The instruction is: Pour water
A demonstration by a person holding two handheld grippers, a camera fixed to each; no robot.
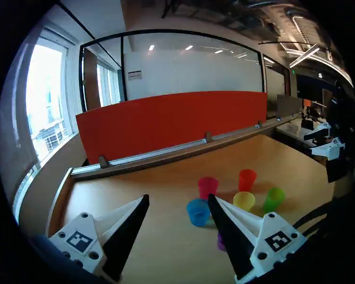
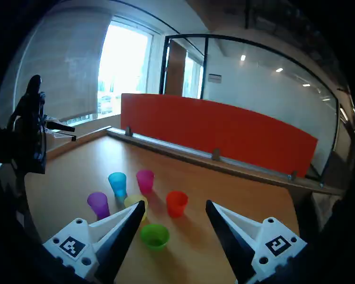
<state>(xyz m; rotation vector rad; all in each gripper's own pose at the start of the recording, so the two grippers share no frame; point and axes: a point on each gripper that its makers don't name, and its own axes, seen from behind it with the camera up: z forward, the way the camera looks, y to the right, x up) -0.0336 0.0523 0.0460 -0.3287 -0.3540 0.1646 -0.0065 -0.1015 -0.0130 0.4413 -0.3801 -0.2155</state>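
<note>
Task judged not started: L claw [image 1: 178,196] and R claw [image 2: 175,202] are held wide, empty. No cup is gripped; green cup [image 2: 154,235] is set on tabletop [image 2: 253,203], off its edges. Pouring all left.

A cluster of cups [image 2: 176,202] stands on the worktop [image 2: 244,184] just ahead of the right jaws, a partition [image 2: 215,128] farther behind them

The purple cup [image 1: 220,244] sits mostly hidden behind the left gripper [image 1: 177,197].
</note>
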